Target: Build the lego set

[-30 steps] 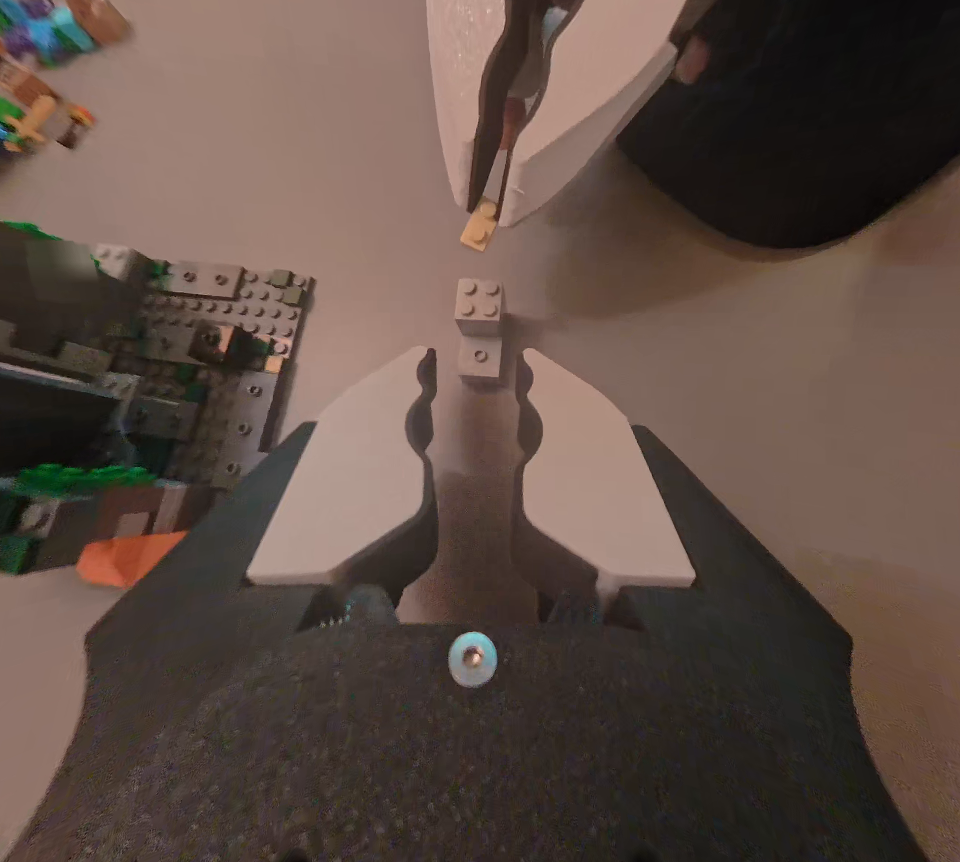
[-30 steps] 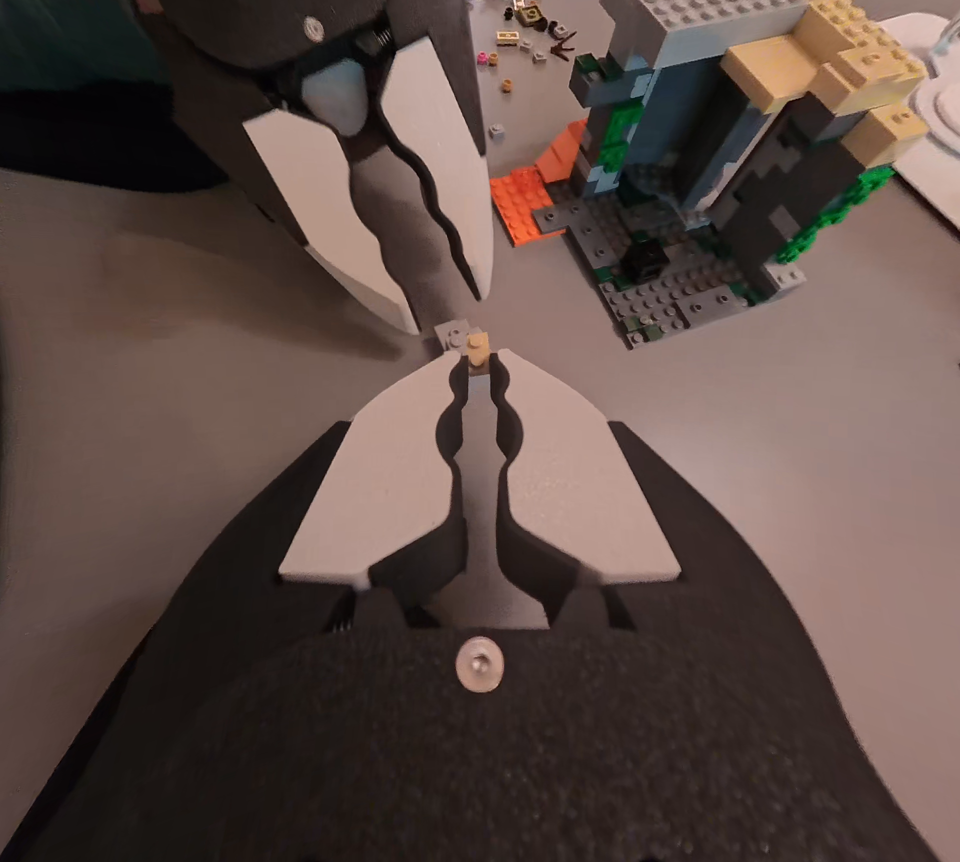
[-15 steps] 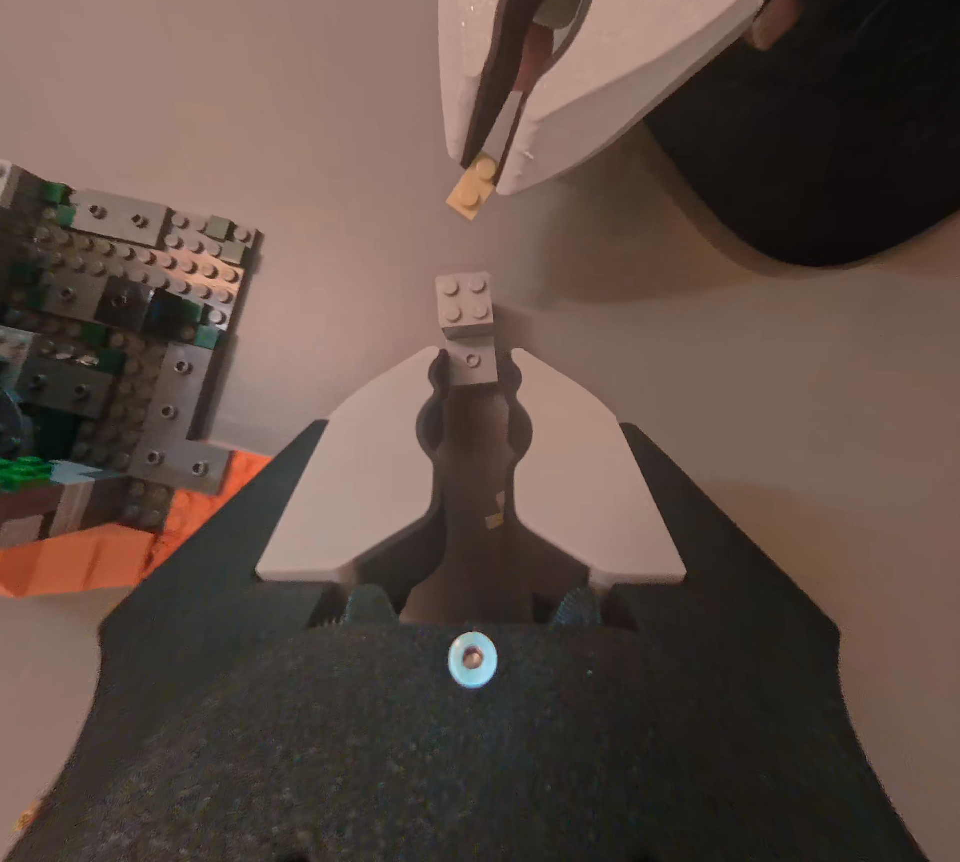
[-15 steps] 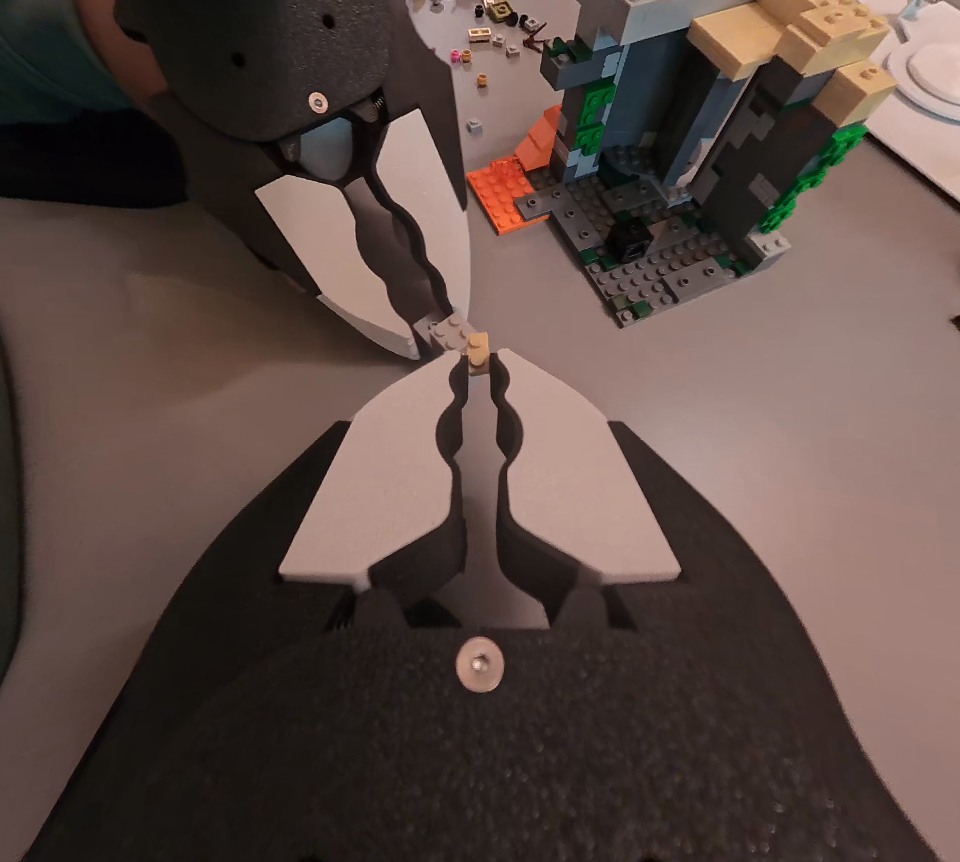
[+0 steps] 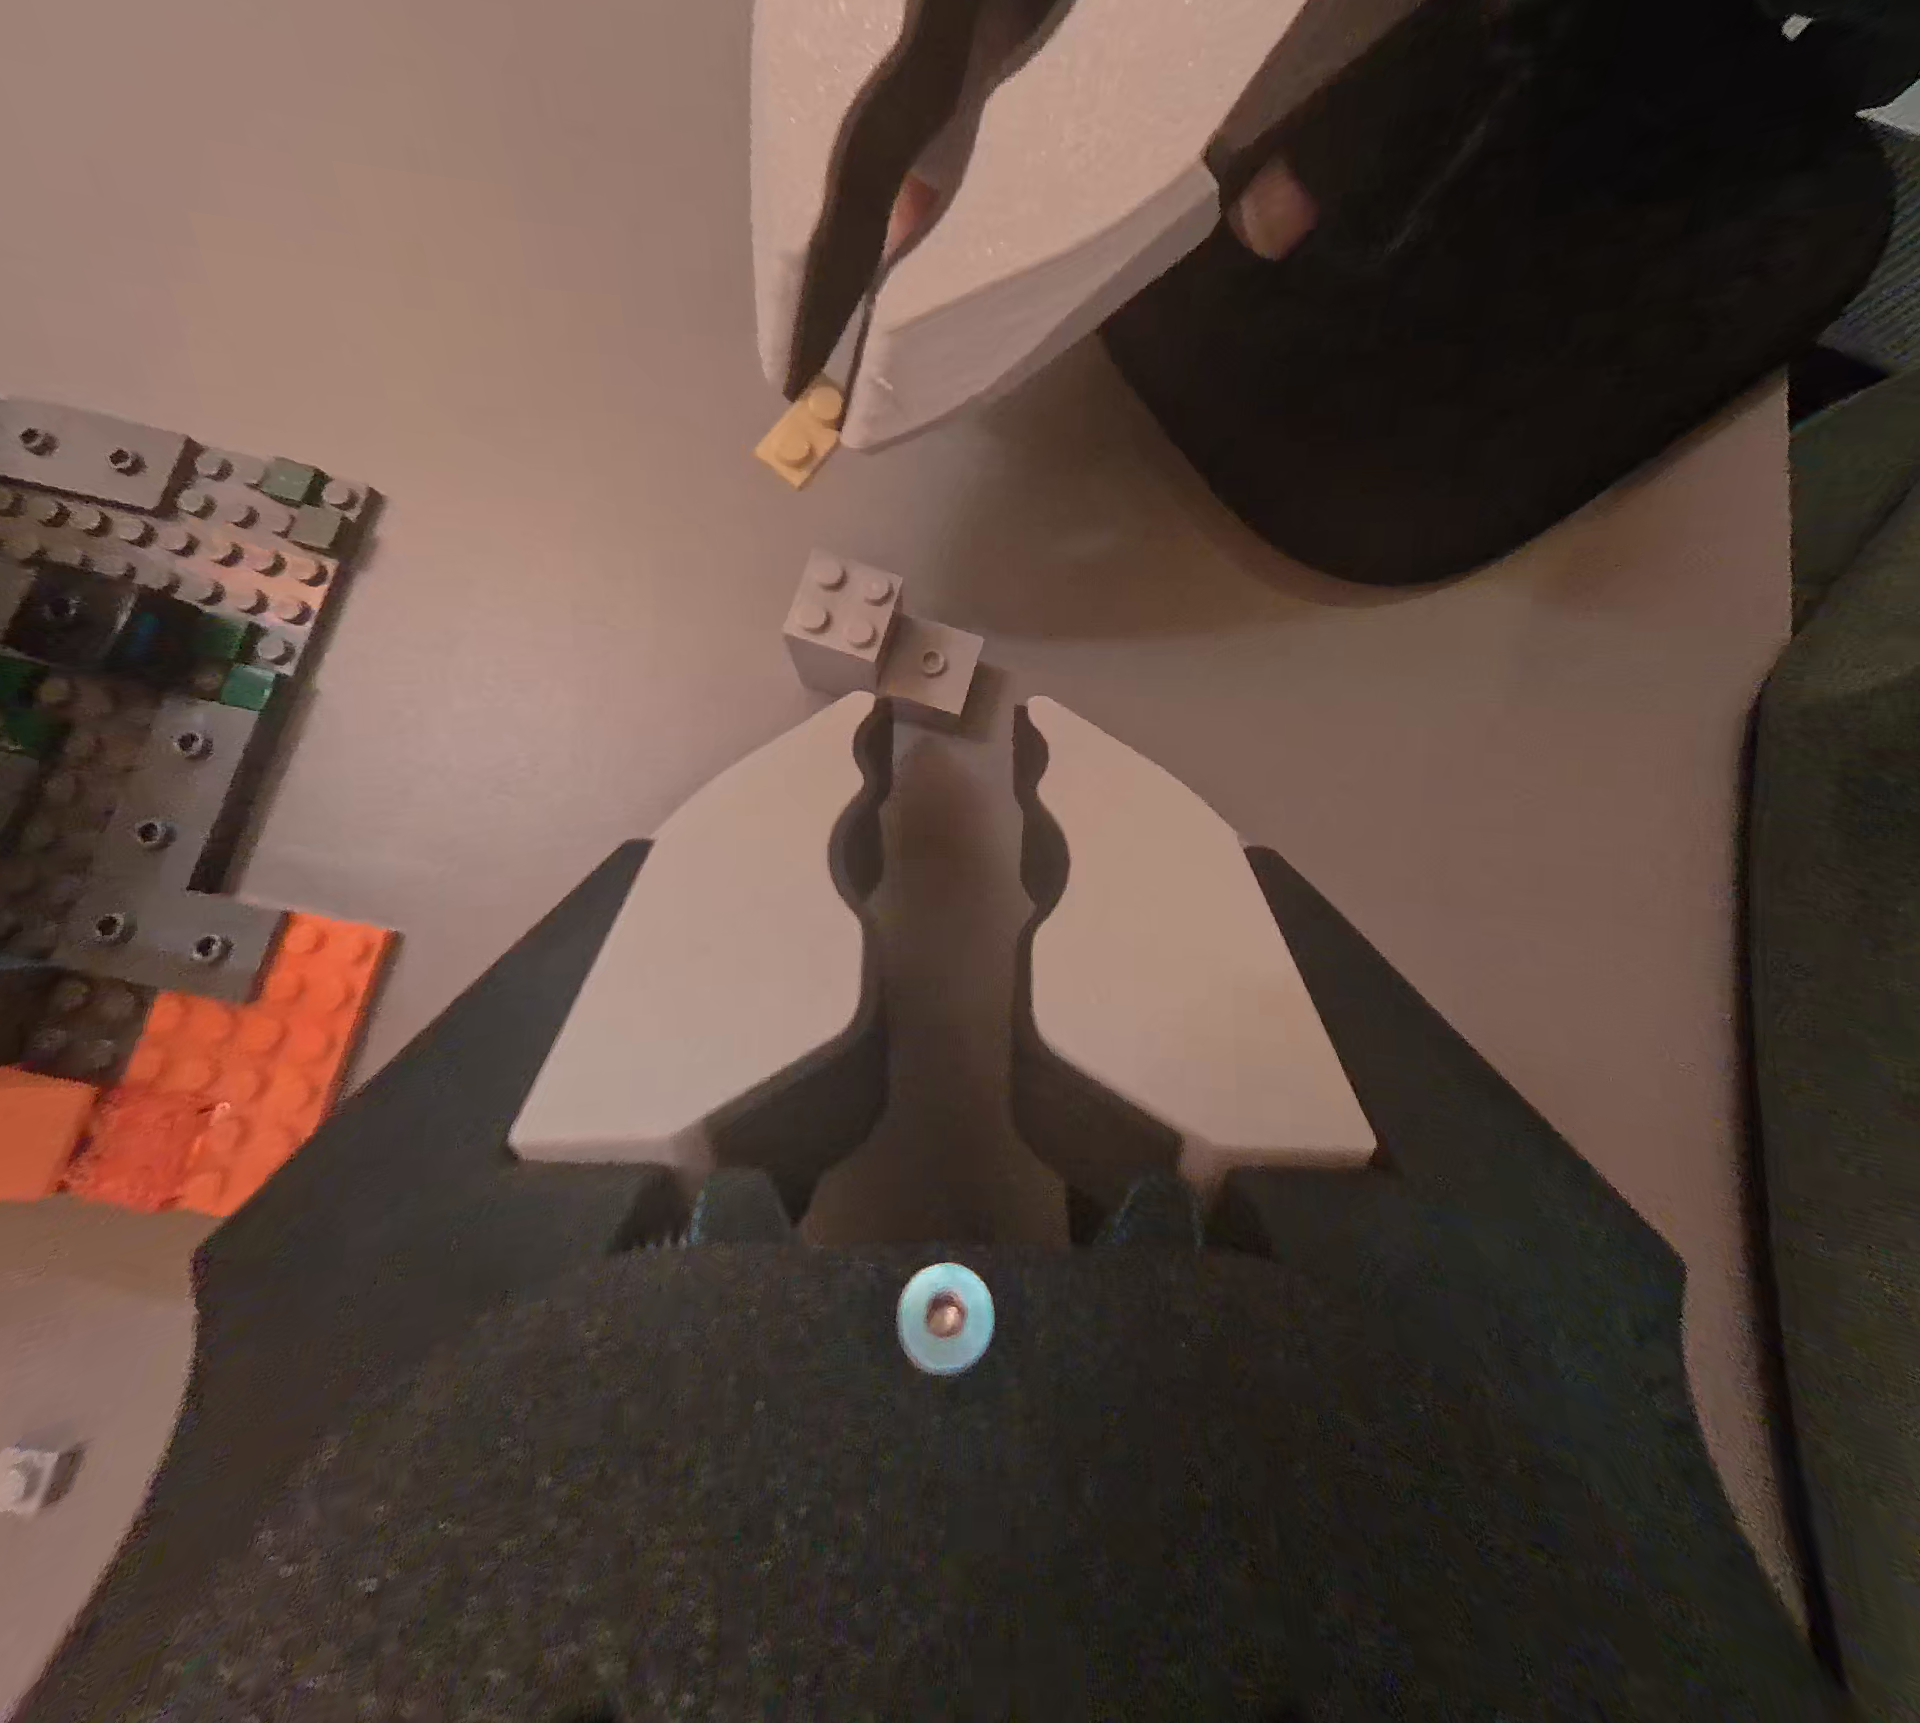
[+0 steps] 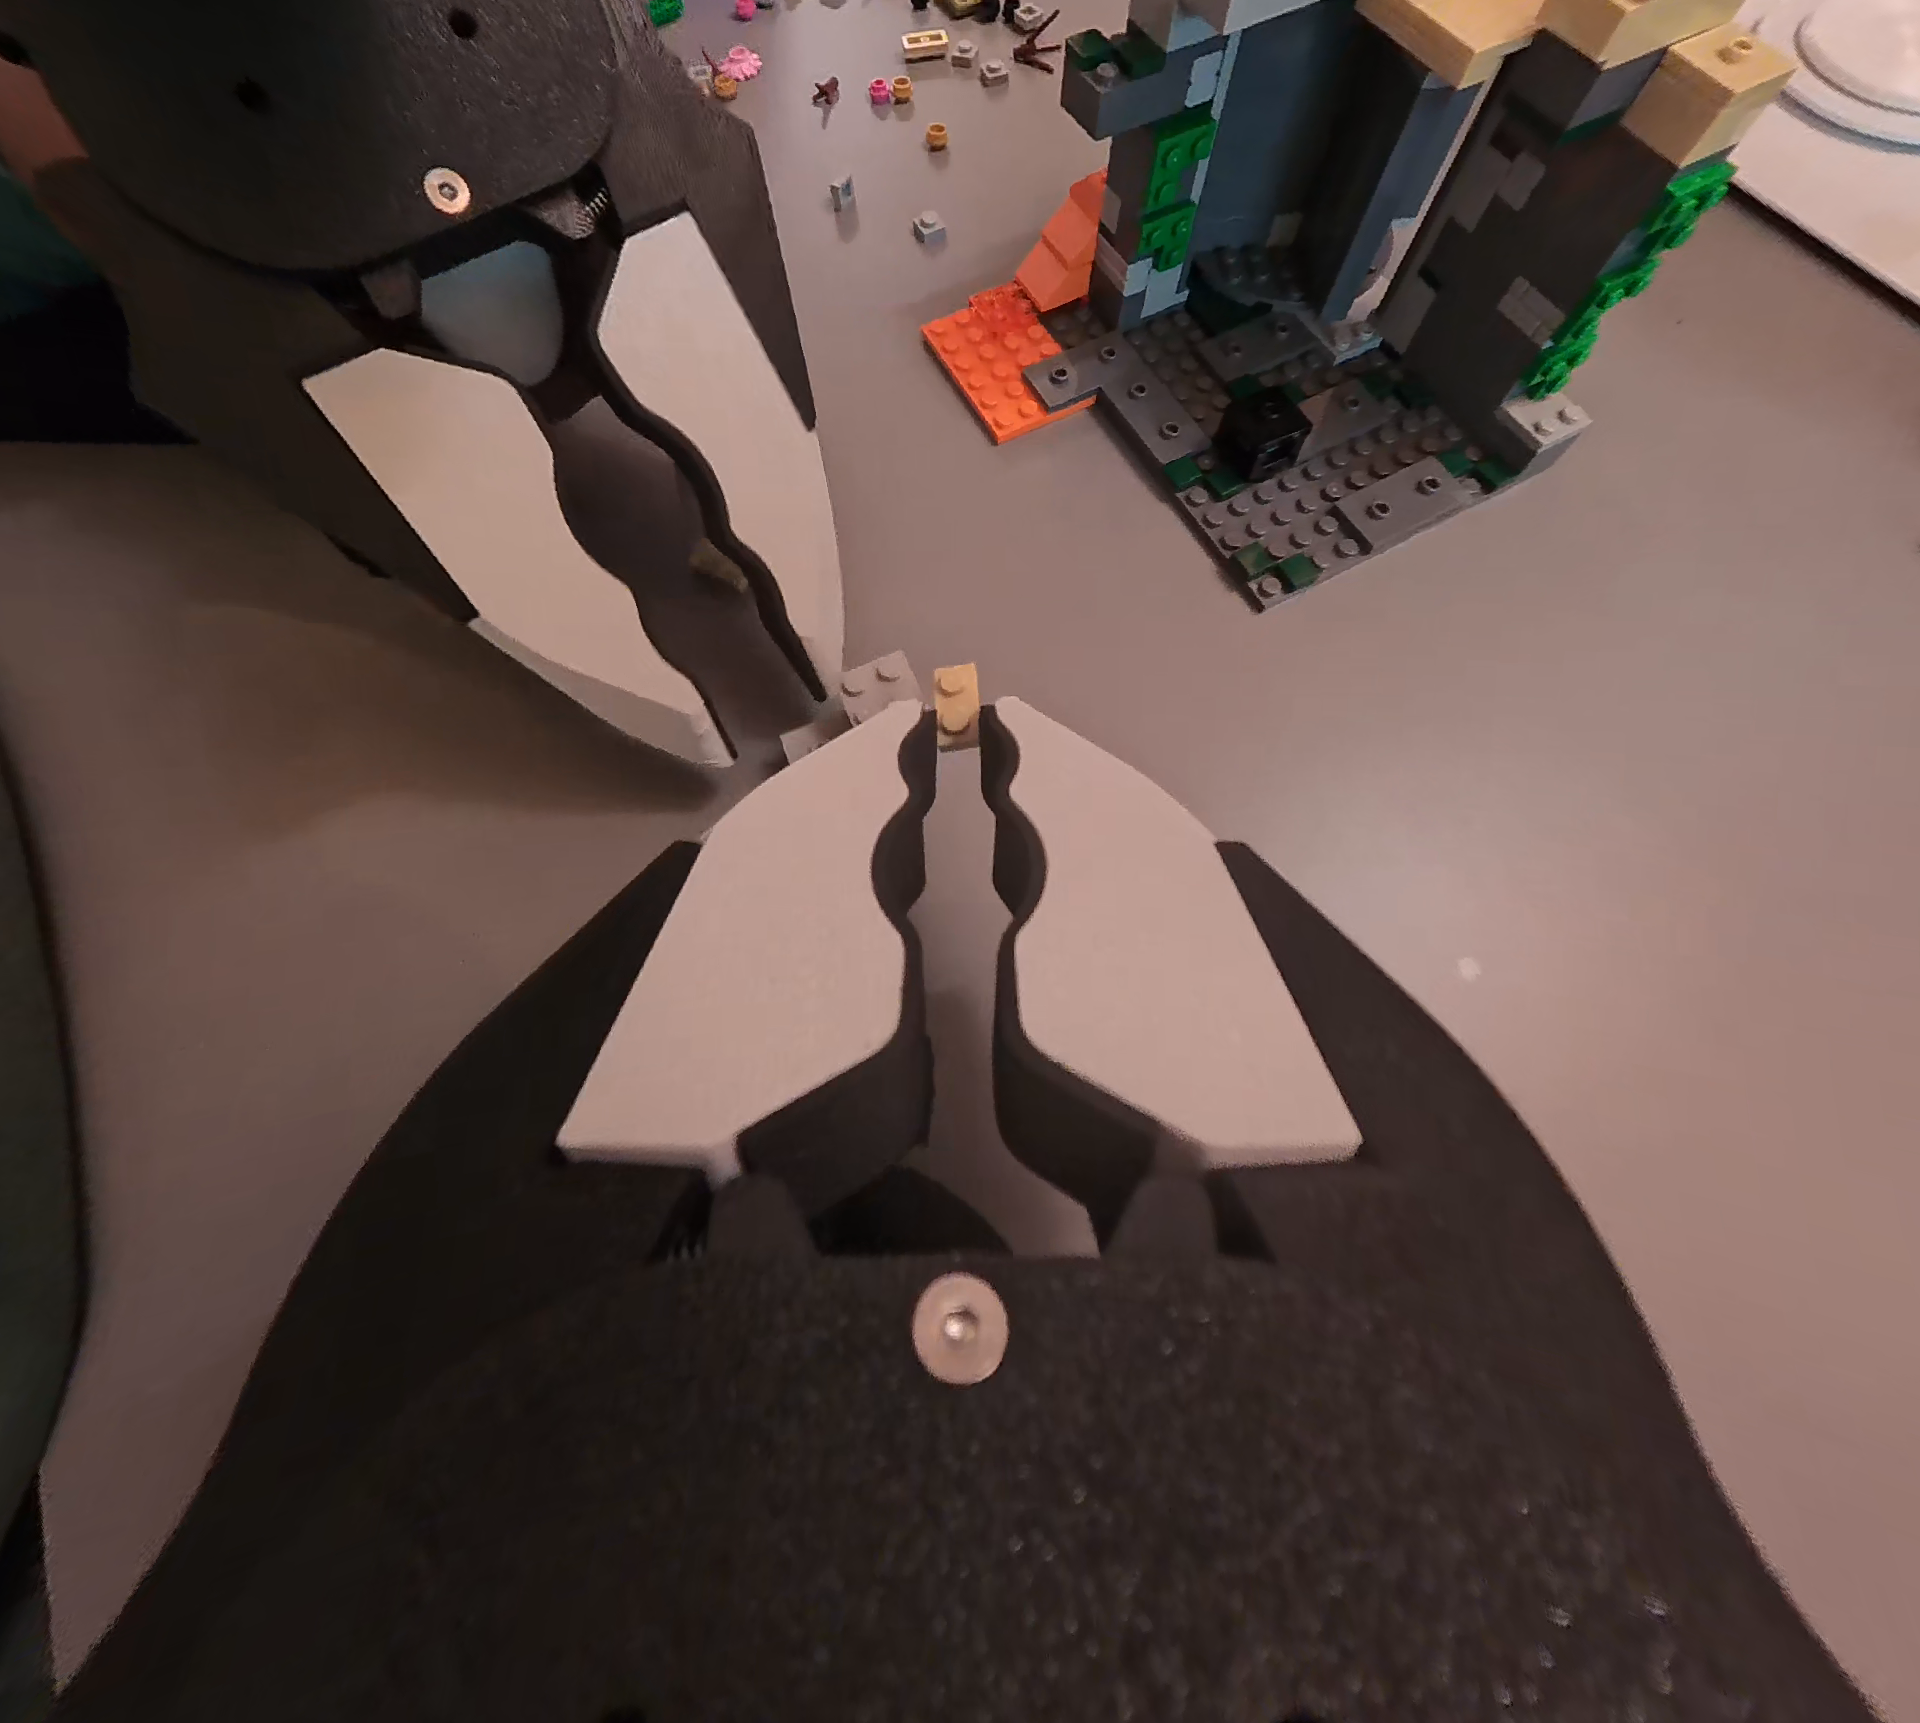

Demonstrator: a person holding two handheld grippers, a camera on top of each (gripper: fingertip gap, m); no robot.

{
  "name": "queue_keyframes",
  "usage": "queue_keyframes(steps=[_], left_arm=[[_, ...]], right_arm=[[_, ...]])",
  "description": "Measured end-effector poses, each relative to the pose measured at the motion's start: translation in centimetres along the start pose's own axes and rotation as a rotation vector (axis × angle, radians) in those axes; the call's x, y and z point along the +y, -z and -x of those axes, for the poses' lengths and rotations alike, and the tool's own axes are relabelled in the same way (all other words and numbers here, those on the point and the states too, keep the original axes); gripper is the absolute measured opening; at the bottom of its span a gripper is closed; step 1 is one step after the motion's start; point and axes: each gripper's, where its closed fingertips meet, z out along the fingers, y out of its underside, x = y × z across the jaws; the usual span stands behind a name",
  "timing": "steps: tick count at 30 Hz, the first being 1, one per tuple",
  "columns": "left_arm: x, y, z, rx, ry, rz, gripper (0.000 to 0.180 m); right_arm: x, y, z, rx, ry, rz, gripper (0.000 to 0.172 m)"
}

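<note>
Right tongs (image 6: 958,717) closed on a small tan plate (image 6: 955,705), pads pressing both its sides, held above the grey table (image 6: 1455,790). Left tongs (image 5: 951,712) part-open around the low end of a grey brick piece (image 5: 883,634); one pad touching, other apart. Brick model (image 6: 1403,219) well apart.

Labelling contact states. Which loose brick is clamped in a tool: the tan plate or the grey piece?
The small tan two-stud plastic plate, pinched at the right tool tips. The grey stepped brick piece sits just ahead of the left tool, whose right fingertip stands clear.
</note>
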Motion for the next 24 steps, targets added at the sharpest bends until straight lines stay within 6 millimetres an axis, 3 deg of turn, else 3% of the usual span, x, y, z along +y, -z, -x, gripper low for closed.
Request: queue_keyframes(steps=[9, 24], left_arm=[[-0.1, 0.3, 1.9, -0.048, -0.031, -0.048, 0.021], [-0.6, 0.2, 1.7, -0.041, -0.065, -0.098, 0.021]], right_arm=[[-0.1, -1.2, 1.1, -0.117, 0.024, 0.03, 0.007], [0.6, -1.9, 1.4, -0.215, 0.109, 0.135, 0.008]])
